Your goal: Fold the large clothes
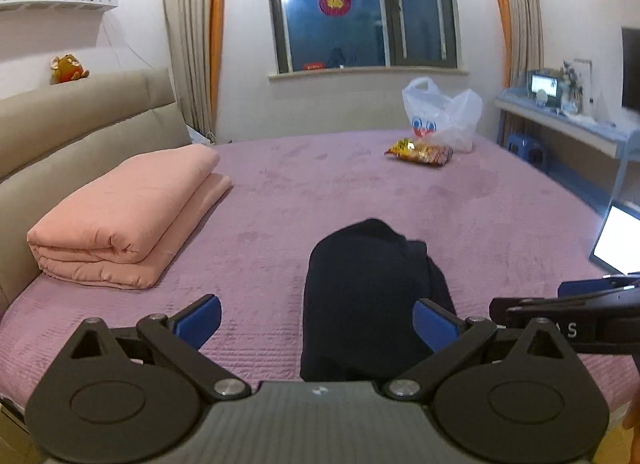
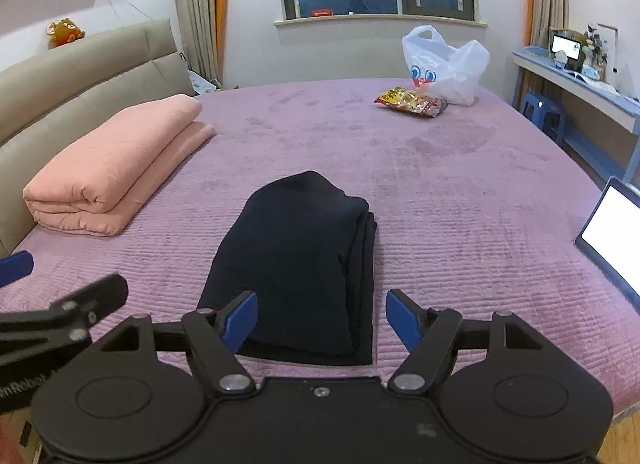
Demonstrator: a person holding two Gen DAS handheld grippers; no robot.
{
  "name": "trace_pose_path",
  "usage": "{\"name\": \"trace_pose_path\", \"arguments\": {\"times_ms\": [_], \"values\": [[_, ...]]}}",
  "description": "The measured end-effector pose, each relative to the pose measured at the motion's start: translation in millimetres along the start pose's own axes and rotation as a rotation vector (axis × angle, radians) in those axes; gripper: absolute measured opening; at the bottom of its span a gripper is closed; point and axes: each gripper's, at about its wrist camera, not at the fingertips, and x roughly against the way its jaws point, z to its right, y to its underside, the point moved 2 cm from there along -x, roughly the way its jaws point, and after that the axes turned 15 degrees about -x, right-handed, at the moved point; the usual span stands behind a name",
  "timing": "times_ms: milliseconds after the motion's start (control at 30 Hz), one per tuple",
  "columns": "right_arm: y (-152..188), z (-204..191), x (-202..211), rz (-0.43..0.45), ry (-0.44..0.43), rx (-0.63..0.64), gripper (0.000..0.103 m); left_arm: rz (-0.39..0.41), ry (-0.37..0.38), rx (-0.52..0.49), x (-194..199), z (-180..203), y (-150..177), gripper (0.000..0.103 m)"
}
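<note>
dark garment [image 2: 304, 264]: folded on bed, ahead of both | left tool [image 1: 318, 322]: spread, empty | right tool [image 2: 322, 322]: spread, empty

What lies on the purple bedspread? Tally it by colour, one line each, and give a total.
Dark navy: 1, the folded garment
Pink: 1, the folded quilt
White: 1, the plastic bag
Yellow and red: 1, the snack packet
Total: 4

The laptop at the right edge is left out; whether it rests on the bed is unclear.

Bedroom at night, as we see it

We face a dark window [image 1: 362, 8] between curtains [image 1: 192, 36], a padded headboard [image 1: 80, 124] left, a blue desk [image 1: 560, 120] right.
</note>
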Motion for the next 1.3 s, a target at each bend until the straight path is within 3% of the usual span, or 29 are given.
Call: {"name": "trace_pose_path", "arguments": {"times_ms": [133, 733, 1300], "values": [[3, 2, -6, -0.035, -0.007, -0.01, 0.084, -0.011, 0.009, 0.001, -1, 4, 0, 0.103], [7, 2, -2, -0.042, -0.009, 0.0, 0.084, -0.103, 0.018, 0.047, -11, 3, 13, 0.102], [7, 0, 4, -0.024, -0.007, -0.004, 0.084, -0.113, -0.017, 0.043, -4, -4, 9, 0.102]]}}
